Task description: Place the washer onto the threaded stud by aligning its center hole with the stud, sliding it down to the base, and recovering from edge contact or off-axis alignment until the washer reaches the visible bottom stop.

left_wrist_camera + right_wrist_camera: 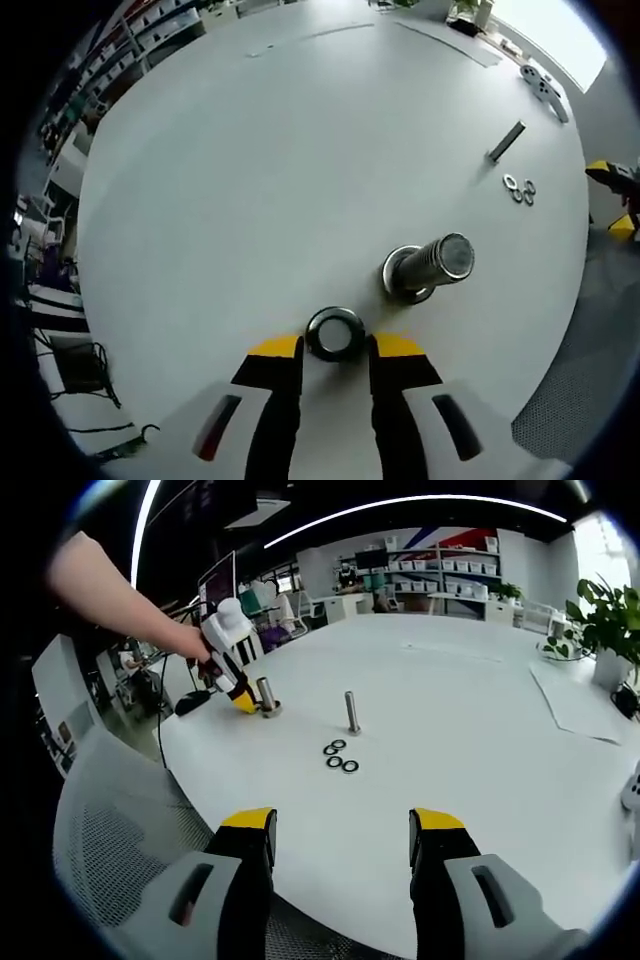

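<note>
White bench (250, 170) carries everything here. In the left gripper view, the left gripper (335, 350) hangs low over it, its yellow-tipped jaws apart, and a dark ring, the washer (334, 334), sits between the tips. Whether the tips touch it I cannot tell. Just beyond and to the right in that view stands a thick threaded stud (432, 266) on a round base, upright on the bench and leaning toward the camera through the lens. The washer is beside the stud, not on it. Farther off lie spare washers (519, 189) in a small cluster, with a thin stud (506, 141) past them.

In the right gripper view, the right gripper (342, 835) is held near the bench edge, jaws wide apart with nothing between them. Across the bench, a person's hand (190, 640) holds the left gripper (243, 700) down next to the thick stud (266, 695). The thin stud (352, 711) stands upright nearer the middle, and three spare washers (339, 757) lie close in front of it. A mesh chair back (120, 830) shows below the bench edge. A potted plant (605, 630) stands at the far right.
</note>
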Motion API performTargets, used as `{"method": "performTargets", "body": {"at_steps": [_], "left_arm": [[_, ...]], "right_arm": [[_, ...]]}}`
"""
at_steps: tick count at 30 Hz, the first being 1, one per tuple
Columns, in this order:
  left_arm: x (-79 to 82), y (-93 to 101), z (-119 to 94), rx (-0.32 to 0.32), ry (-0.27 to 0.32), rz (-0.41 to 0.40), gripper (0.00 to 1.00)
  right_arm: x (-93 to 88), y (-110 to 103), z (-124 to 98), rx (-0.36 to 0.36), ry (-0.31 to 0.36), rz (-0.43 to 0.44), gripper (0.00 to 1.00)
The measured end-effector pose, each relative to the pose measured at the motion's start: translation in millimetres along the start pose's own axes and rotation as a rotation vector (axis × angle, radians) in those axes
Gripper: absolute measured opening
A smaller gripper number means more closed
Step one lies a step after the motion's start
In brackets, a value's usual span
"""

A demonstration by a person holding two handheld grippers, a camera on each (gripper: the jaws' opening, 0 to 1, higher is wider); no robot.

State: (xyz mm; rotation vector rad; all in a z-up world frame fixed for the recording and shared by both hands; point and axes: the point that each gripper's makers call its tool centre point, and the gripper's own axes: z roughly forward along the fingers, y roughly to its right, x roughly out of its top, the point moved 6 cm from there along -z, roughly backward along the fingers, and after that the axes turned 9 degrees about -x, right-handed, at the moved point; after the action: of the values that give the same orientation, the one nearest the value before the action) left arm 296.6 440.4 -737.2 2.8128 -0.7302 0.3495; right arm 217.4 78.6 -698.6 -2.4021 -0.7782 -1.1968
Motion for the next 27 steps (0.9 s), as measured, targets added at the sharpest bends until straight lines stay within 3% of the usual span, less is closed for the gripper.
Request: {"method": "performTargets", "body": {"at_steps": [9, 13, 18, 27], "left_arm": [[4.3, 1.0, 2.0, -0.012, -0.024, 0.038, 0.28], [4.7, 3.4, 2.3, -0.014, -0.024, 0.063, 0.21], [3.7, 4.0, 1.8, -0.004, -0.017, 0.040, 0.21], [-12.2, 23.2, -1.3, -0.034, -0.125, 0.108, 0.20]], "right_arm": [[0.0, 0.4, 0.0, -0.001, 0.003, 0.003, 0.56], [0.0, 0.3, -0.1, -0.001, 0.002, 0.002, 0.56], [0.0, 0.4, -0.2, -0.001, 0.003, 0.003, 0.56], [0.4, 0.4, -0.2, 0.001, 0.005, 0.002, 0.56]]}}
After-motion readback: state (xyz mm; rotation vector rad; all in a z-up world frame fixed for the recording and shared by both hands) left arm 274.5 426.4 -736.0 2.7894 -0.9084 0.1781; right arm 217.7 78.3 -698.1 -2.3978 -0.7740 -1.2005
